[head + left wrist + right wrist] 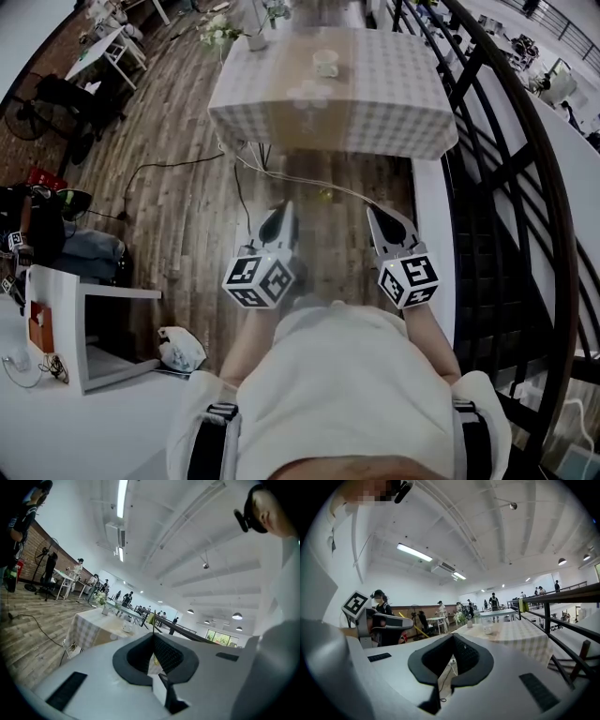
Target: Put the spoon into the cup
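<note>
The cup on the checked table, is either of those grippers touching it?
Apart. The head view shows the cup on the table, with wooden floor between it and the left gripper and right gripper.

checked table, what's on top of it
A white cup and, at the far left corner, a vase of flowers. No spoon can be made out at this distance; the cup's inside is hidden.

The person wears a pale cream top (347,375) with white sleeves (195,405) and dark buckled straps (214,433) over both shoulders. The left gripper (284,210) and the right gripper (372,214) each have a light grey shell, black-lined jaws and a cube (258,278) of black-and-white square markers.
</note>
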A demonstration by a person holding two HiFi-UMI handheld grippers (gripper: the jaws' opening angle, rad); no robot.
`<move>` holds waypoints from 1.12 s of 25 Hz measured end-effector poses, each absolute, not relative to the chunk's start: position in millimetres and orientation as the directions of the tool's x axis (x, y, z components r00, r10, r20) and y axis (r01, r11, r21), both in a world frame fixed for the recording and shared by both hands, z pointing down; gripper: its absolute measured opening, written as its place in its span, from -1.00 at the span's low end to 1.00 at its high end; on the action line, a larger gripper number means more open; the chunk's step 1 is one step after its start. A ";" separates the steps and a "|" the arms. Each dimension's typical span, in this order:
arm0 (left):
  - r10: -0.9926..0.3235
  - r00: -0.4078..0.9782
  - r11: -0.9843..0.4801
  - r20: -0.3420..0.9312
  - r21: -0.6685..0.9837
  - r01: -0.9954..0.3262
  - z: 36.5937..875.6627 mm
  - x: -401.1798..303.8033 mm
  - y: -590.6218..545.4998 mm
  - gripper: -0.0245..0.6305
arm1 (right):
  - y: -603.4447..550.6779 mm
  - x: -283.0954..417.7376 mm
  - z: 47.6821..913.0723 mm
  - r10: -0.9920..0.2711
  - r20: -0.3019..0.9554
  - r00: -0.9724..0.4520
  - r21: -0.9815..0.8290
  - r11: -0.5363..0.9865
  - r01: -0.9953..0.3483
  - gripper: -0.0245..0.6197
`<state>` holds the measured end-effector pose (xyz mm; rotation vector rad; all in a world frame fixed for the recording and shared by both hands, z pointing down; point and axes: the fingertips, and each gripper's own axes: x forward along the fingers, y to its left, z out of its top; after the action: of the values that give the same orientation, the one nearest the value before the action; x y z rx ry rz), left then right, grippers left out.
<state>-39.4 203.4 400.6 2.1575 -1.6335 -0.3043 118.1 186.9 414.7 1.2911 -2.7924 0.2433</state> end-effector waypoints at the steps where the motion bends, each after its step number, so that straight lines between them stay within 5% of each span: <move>1: -0.955 0.286 -0.224 0.075 0.452 -0.864 400.2 -38.8 203.3 -0.91 | 186.2 118.9 414.1 -0.750 0.110 -0.653 -0.132 0.640 -0.757 -0.92; 28: -0.947 0.311 -0.235 0.086 0.477 -0.847 408.3 -29.7 157.3 -0.91 | 143.5 124.8 439.3 -0.731 0.198 -0.653 -0.158 0.634 -0.757 -0.92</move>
<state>-29.7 157.3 408.3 2.1459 -1.5904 -0.3064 124.8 143.5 439.3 1.2497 -2.7345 0.3445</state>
